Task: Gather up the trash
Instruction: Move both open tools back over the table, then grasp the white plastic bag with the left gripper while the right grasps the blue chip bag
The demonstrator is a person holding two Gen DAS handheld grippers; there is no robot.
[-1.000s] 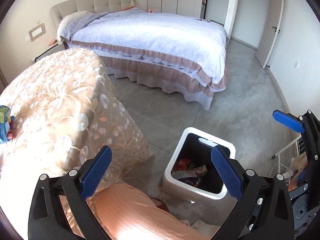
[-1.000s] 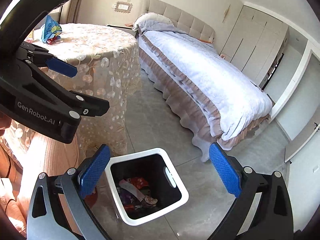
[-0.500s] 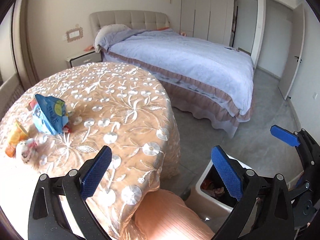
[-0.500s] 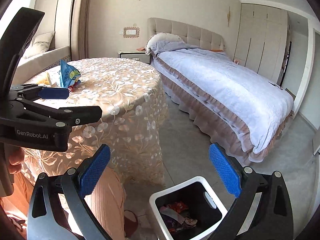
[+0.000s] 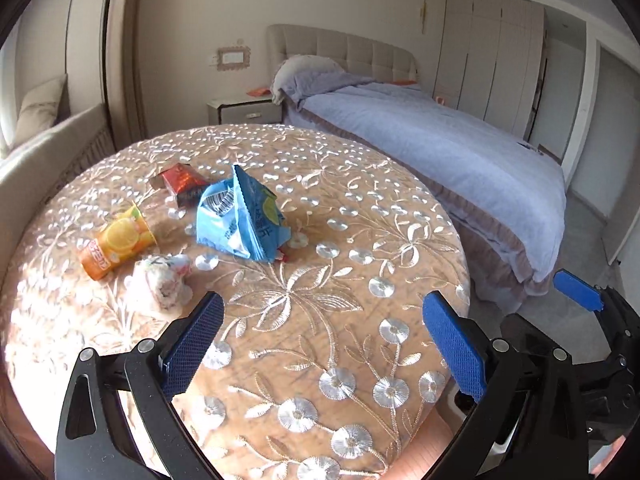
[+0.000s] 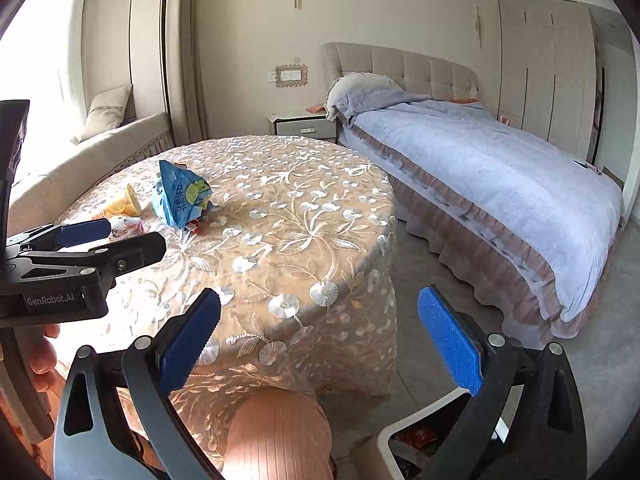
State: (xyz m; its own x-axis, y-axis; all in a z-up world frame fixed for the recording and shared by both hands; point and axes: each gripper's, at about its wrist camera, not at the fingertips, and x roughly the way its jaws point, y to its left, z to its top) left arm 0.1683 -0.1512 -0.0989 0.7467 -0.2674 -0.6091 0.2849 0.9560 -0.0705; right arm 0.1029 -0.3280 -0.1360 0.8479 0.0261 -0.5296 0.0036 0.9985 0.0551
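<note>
Sunlit tablecloth (image 5: 304, 320) is now filling both views instead of the white bin (image 6: 390, 442), so both wide-open, empty tools, left gripper (image 5: 320, 344) and right gripper (image 6: 320, 336), are heading back for more wrappers: blue chip bag (image 5: 240, 216) and orange cup (image 5: 116, 244) lying ahead-left.

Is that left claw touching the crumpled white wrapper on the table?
Apart. The left wrist view shows bare tablecloth between the open left gripper and the crumpled white wrapper.

Trash bin (image 6: 386, 446) cut off at frame bottom, partly behind right claw (image 6: 320, 338)
</note>
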